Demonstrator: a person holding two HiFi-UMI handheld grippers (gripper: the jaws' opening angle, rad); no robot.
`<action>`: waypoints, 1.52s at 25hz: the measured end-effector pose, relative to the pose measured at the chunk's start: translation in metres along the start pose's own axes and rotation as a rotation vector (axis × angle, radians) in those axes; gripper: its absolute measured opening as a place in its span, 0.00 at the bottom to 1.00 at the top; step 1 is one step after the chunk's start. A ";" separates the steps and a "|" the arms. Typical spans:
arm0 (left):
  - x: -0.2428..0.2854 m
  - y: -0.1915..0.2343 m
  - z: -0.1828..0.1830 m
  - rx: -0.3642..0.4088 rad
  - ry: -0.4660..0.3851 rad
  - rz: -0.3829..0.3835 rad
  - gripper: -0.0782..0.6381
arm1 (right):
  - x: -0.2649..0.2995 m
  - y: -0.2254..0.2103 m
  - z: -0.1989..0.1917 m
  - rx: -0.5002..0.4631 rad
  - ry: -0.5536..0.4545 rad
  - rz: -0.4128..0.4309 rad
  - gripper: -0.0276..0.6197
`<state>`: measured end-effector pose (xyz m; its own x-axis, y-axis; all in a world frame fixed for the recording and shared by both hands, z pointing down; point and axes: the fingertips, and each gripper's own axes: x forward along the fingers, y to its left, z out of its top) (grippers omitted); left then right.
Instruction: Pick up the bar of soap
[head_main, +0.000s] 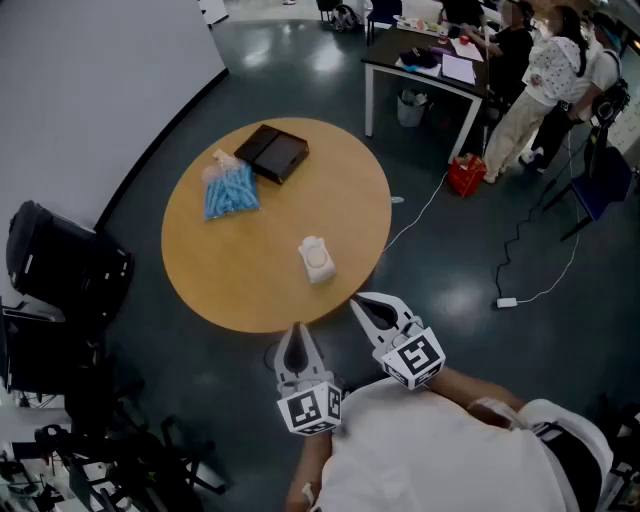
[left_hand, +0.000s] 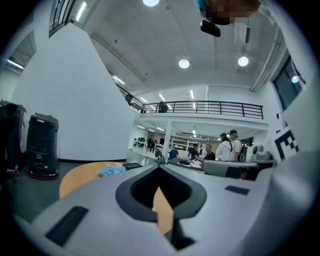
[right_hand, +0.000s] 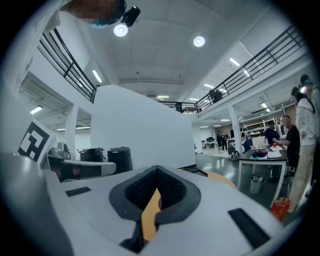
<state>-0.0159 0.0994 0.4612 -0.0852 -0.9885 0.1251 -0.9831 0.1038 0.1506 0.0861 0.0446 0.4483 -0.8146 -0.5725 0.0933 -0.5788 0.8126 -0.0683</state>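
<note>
The bar of soap is a white block lying on the round wooden table, toward its near right side. Both grippers hover off the table's near edge, short of the soap and touching nothing. My left gripper is shut and empty, pointing at the table edge. To its right, my right gripper is also shut and empty, its tip just below and right of the soap. In the left gripper view the closed jaws point across the tabletop; the soap is hidden there. The right gripper view shows closed jaws.
A blue packet and a flat black box lie at the table's far side. Black cases stand to the left by a white wall. People gather at a dark desk at the back right. A red bag and a cable lie on the floor.
</note>
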 end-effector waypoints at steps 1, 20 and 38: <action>-0.001 0.001 0.000 -0.004 0.000 0.002 0.11 | 0.000 0.001 0.000 0.000 0.000 -0.001 0.06; -0.013 0.042 0.000 -0.031 0.001 -0.008 0.11 | 0.013 0.014 -0.004 0.081 -0.008 -0.095 0.06; 0.085 0.084 0.000 -0.050 -0.049 0.001 0.12 | 0.092 -0.046 -0.026 0.097 0.044 -0.149 0.06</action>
<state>-0.1055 0.0244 0.4849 -0.0950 -0.9925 0.0769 -0.9738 0.1087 0.1998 0.0382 -0.0427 0.4856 -0.7184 -0.6787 0.1528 -0.6956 0.7035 -0.1456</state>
